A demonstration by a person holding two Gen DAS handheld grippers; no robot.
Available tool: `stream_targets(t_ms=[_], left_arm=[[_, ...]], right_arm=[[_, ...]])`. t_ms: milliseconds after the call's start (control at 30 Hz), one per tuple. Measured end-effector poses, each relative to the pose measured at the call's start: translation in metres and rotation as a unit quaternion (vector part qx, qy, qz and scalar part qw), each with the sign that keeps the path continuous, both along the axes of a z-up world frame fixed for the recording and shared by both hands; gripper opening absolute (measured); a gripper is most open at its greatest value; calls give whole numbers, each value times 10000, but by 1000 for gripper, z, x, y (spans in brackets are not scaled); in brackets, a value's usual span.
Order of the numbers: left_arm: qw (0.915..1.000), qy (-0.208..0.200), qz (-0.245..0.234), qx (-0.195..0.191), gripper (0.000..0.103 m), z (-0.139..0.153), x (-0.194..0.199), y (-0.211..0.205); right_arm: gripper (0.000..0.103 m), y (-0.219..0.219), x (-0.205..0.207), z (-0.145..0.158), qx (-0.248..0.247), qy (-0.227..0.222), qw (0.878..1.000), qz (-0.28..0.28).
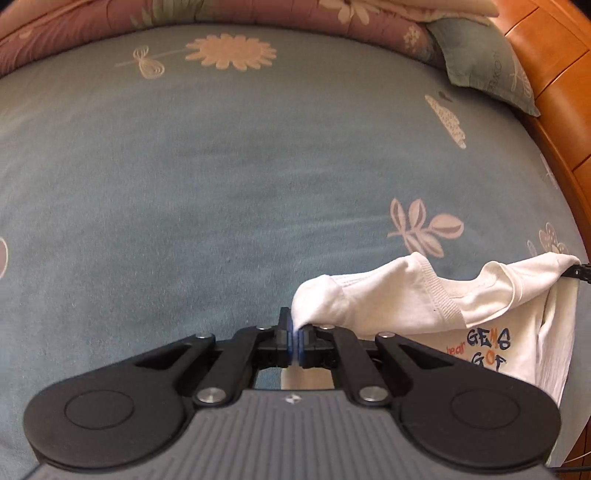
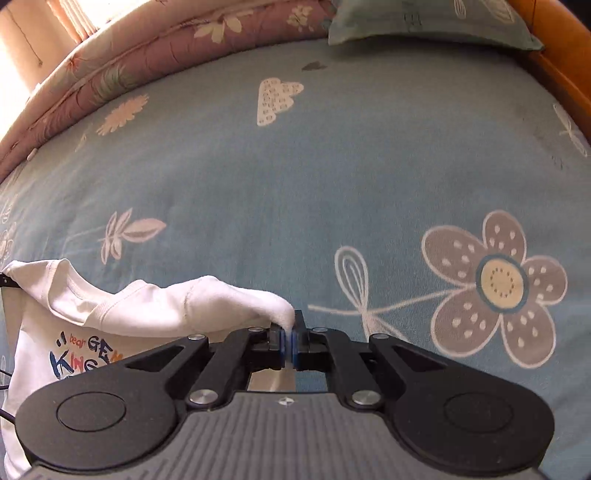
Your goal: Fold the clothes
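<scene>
- Only the right wrist view shows the big brown flower print (image 2: 495, 288); the left wrist view alone shows the wooden bed frame's (image 1: 554, 81) panels.
- Both grippers pinch the white T-shirt (image 1: 424, 302), hanging above the blue bedsheet (image 1: 184, 177): left gripper (image 1: 296, 341) and right gripper (image 2: 289, 347), 1 shoulder each.
- Print reads "GEMS", "KING" partly.
- Pillow (image 2: 424, 22) lies by the quilt (image 2: 147, 48).

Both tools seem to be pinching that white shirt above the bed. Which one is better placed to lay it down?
Neither, really. The left tool and right tool are each shut on a top corner of the shirt, which hangs between them over the bedsheet. They would probably lower it together.
</scene>
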State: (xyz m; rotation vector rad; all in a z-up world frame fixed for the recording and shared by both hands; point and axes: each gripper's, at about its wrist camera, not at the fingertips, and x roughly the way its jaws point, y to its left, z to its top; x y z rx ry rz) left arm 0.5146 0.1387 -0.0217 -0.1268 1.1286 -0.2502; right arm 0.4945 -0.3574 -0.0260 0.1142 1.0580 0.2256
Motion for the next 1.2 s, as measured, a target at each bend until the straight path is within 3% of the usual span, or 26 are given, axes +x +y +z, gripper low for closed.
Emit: stream_targets(t_ms=[67,133,233,300,333,400,533,667,767,867,1033,1100,1133,1167,1200], left_arm=[[9999,-116,35,-72,7,5,10,2],[9987,497,124,-50,14,-20,31,4],[9943,993,305,257,13,-55,46,3],[9952,922,114,312,16,-51,39,4],[9957,865,13,340,22,-48,35,4],[9959,723,-245,482,28,-38,26,4],[9928,328,-914,707,29,-26,34,-15],[9846,-76,-1566,778,38,-20,54,-40],[9753,-311,-2011,861,38,-23,70,-60],[9660,-143,-2422,890,37,-36,74,-69],[9485,118,-3031,911,37,-54,77,-80],[9471,132,-3083,879,32,-56,75,-80],[9464,132,-3115,846,25,-55,75,-81],[9455,109,-3140,850,12,-55,73,-81],[9447,81,-3162,864,8,-56,71,-82]], right_arm=[[7,2,11,9,-67,-172,9998,-28],[12,3,24,-12,-20,174,9998,-97],[16,4,44,-46,62,740,9970,-203],[18,5,39,-51,93,851,9963,-97],[21,5,34,-50,103,814,9966,-38],[36,3,24,-44,109,745,9971,114],[36,5,16,-20,-104,363,9983,444],[38,21,45,2,127,-200,9972,704],[39,50,79,-7,253,-170,9929,1153],[39,78,105,-30,140,56,9860,1662],[39,93,107,-52,-164,195,9741,2246],[41,96,104,-53,-231,141,9700,2414],[40,98,103,-52,-268,146,9669,2535],[34,100,101,-52,-304,155,9634,2658],[13,103,100,-51,-360,163,9595,2789]])
